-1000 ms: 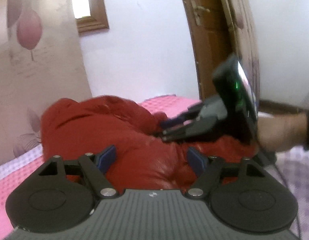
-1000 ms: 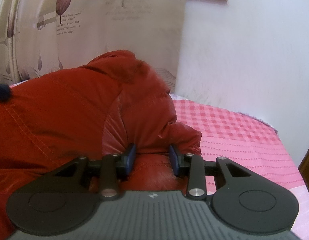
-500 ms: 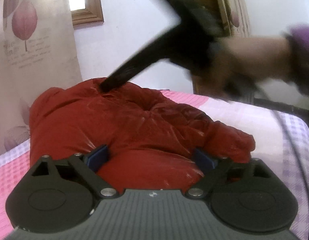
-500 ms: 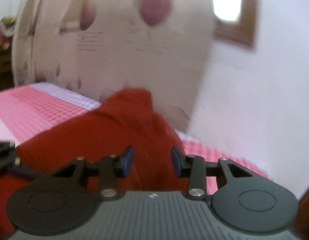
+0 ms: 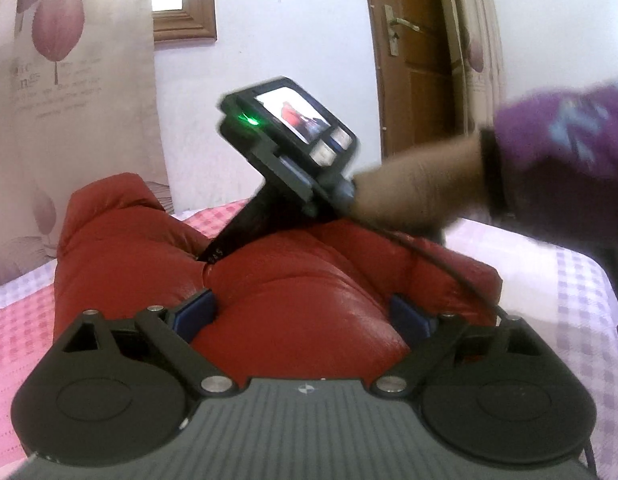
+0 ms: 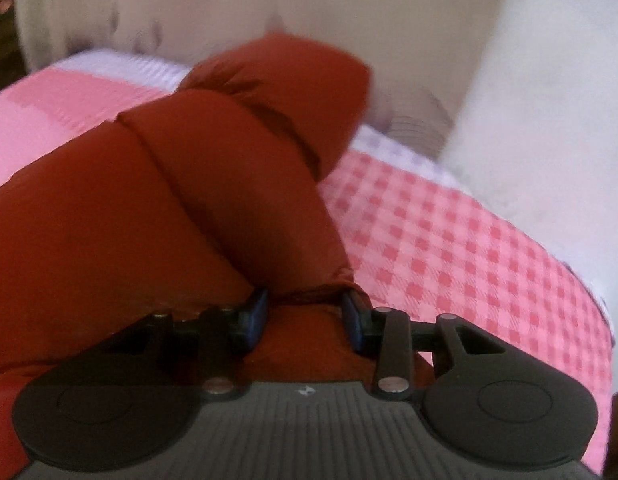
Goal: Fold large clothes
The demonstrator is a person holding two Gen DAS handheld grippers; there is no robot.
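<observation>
A puffy red jacket (image 5: 293, 280) lies bunched on the bed; it also fills the left of the right wrist view (image 6: 157, 200). My left gripper (image 5: 305, 316) is open wide with the jacket's bulge between its blue pads, pressing down on it. My right gripper (image 6: 305, 316) is partly open, and jacket fabric lies between its pads. In the left wrist view the right gripper (image 5: 217, 254) pokes its tip into a crease of the jacket, held by a hand in a purple sleeve (image 5: 561, 152).
The bed has a pink checked sheet (image 6: 449, 240) with a lilac part (image 5: 581, 300) at the right. A floral curtain (image 5: 69, 80), a white wall and a wooden door (image 5: 413, 60) stand behind. A cable (image 5: 449, 268) runs across the jacket.
The right gripper swung up over the jacket and came down with its tip in a crease. The left gripper stayed open on the jacket. The jacket looks flatter.
</observation>
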